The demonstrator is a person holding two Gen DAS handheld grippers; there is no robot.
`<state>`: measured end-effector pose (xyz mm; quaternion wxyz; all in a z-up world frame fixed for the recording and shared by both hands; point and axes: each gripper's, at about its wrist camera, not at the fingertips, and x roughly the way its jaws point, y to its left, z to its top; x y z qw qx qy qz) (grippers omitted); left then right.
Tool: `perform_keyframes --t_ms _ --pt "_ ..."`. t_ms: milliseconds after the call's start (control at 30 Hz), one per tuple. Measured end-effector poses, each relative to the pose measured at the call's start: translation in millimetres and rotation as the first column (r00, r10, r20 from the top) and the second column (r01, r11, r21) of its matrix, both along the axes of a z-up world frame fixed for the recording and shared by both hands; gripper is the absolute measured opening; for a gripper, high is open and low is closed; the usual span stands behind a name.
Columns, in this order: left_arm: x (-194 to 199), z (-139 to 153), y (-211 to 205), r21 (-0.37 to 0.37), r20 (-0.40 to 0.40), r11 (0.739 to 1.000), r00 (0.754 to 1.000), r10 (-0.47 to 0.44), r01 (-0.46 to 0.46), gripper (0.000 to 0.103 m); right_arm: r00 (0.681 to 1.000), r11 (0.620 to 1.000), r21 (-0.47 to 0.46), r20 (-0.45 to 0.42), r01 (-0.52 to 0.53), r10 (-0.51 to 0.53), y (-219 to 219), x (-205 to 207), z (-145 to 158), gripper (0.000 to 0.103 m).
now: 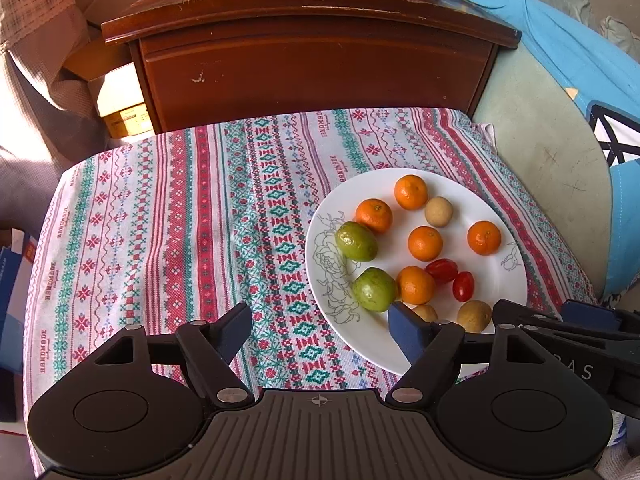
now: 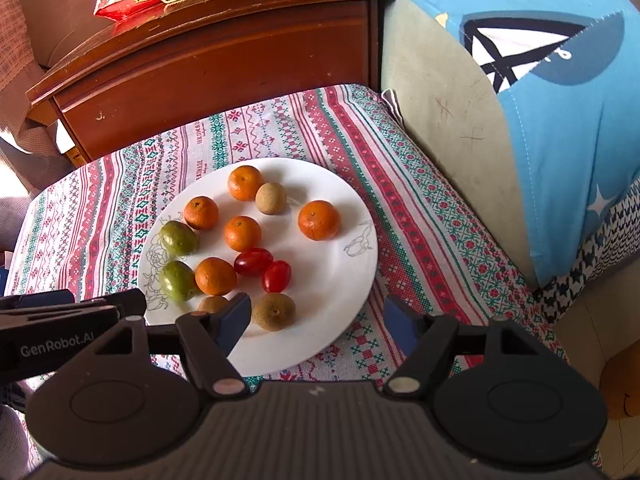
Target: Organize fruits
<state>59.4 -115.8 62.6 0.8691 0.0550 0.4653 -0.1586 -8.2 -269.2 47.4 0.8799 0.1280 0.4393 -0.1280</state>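
Fruits (image 2: pixel 242 233) spread across white plate (image 2: pixel 340 292) on patterned worktop (image 1: pixel 160 240), just beyond both grippers. Left gripper (image 1: pixel 320 316) and right gripper (image 2: pixel 316 316) side by side, tilted steeply downward, fingers (image 1: pixel 236 328) spread, gripping nothing.

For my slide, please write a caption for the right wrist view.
Open right gripper above a white plate of tangerines, green fruits and cherry tomatoes.

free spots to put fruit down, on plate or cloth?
Plate: bare on its right part, past the cherry tomatoes. Cloth: wide open left of the plate, up to the wooden cabinet. Crowded: plate's left and centre.
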Motion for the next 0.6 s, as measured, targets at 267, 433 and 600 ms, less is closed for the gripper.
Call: perform_keyframes --t_ms 267,433,600 --pt "4.2 -4.1 1.1 0.030 -0.025 0.999 0.999 0.045 -0.044 0.080 1.000 1.000 -0.005 -0.029 0.005 -0.005 -1.2 4.4 -7.7 0.075" --pt "3.4 -3.8 -1.9 0.056 -0.018 0.997 0.999 0.046 -0.045 0.082 1.000 1.000 -0.013 -0.027 -0.002 0.001 0.4 5.5 -7.7 0.075" --pt "2.7 -3.9 -4.7 0.085 -0.008 0.995 0.999 0.045 -0.045 0.085 0.999 0.999 -0.036 -0.033 -0.013 0.011 3.0 6.8 -8.5 0.077"
